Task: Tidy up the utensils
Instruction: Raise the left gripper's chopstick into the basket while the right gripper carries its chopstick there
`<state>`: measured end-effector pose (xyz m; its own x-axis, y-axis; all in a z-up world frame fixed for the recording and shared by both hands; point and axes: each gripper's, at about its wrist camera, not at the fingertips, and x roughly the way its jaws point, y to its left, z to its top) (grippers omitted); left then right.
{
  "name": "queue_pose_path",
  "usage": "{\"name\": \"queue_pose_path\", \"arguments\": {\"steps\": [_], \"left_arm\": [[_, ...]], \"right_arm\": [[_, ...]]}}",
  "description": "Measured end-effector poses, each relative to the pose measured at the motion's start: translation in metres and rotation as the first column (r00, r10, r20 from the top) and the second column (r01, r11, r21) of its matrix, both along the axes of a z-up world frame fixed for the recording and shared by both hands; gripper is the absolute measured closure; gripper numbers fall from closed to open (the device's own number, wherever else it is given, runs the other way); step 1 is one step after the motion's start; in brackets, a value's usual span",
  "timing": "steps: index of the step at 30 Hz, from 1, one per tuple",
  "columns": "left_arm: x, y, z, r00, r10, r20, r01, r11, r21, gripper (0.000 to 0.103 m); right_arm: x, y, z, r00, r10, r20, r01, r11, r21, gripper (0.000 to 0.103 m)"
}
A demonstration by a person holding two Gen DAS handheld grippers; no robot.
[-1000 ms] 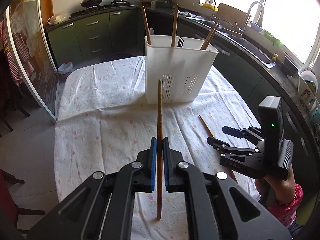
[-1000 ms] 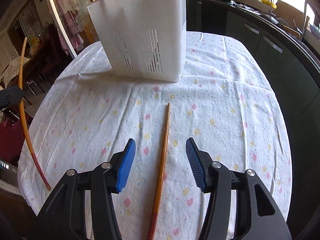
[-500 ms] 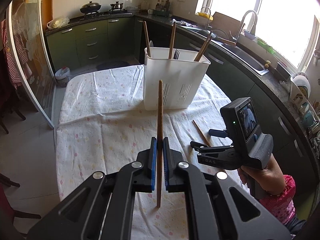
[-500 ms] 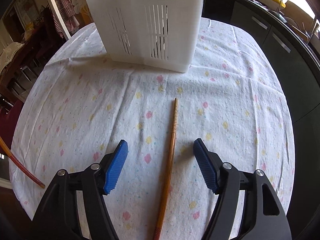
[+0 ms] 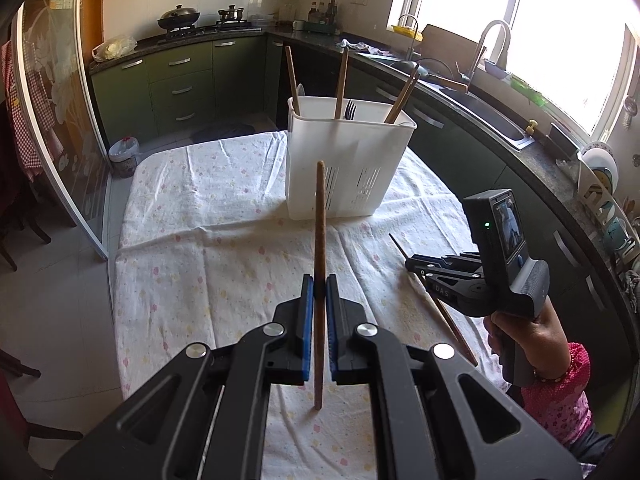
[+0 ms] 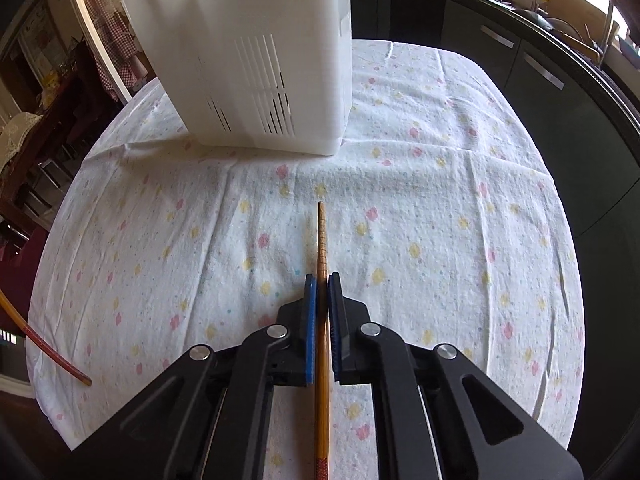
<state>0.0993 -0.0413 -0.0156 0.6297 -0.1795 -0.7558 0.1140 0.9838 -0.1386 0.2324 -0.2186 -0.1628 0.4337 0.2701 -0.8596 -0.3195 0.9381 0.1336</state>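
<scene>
The left tongs [image 5: 319, 286] are clamped on a chopstick [image 5: 319, 240] held upright above the tabletop [image 5: 208, 248]. The right tongs [image 6: 322, 280] are clamped on a second chopstick [image 6: 321, 240] lying flat on the cloth, pointing toward the white utensil holder [image 6: 260, 60] just ahead.

One brown chopstick [image 5: 319, 240] is held upright above the flowered cloth. A second chopstick [image 6: 321, 240] is lying flat, pointing toward the white slotted holder [image 5: 347, 164], where further utensils are stood.
</scene>
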Motion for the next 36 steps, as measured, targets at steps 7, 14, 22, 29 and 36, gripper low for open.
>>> {"name": "queue_pose_path", "arguments": {"steps": [7,14,22,29,36], "left_arm": [[0.0,-0.003,0.012,0.999,-0.014,0.036,0.014,1.0,-0.009,0.097],[0.005,-0.012,0.025,0.998,-0.039,0.058,0.04,0.999,-0.007,0.097],[0.01,-0.023,0.049,0.991,-0.063,0.118,0.062,0.998,0.005,0.097],[0.024,-0.029,0.089,0.981,-0.065,0.184,0.066,0.998,0.005,0.097],[0.046,-0.029,0.142,0.949,-0.008,0.314,-0.001,1.0,0.029,0.097]], "right_arm": [[-0.025,-0.038,0.045,0.994,-0.052,0.096,0.035,0.985,0.168,0.096],[-0.062,-0.067,0.08,0.98,-0.103,0.167,0.051,0.955,0.292,0.096],[-0.083,-0.079,0.1,0.973,-0.103,0.206,0.028,0.94,0.341,0.096],[-0.084,-0.082,0.097,0.974,-0.107,0.199,0.028,0.932,0.361,0.096],[-0.084,-0.087,0.091,0.977,-0.104,0.186,0.028,0.928,0.371,0.096]]}}
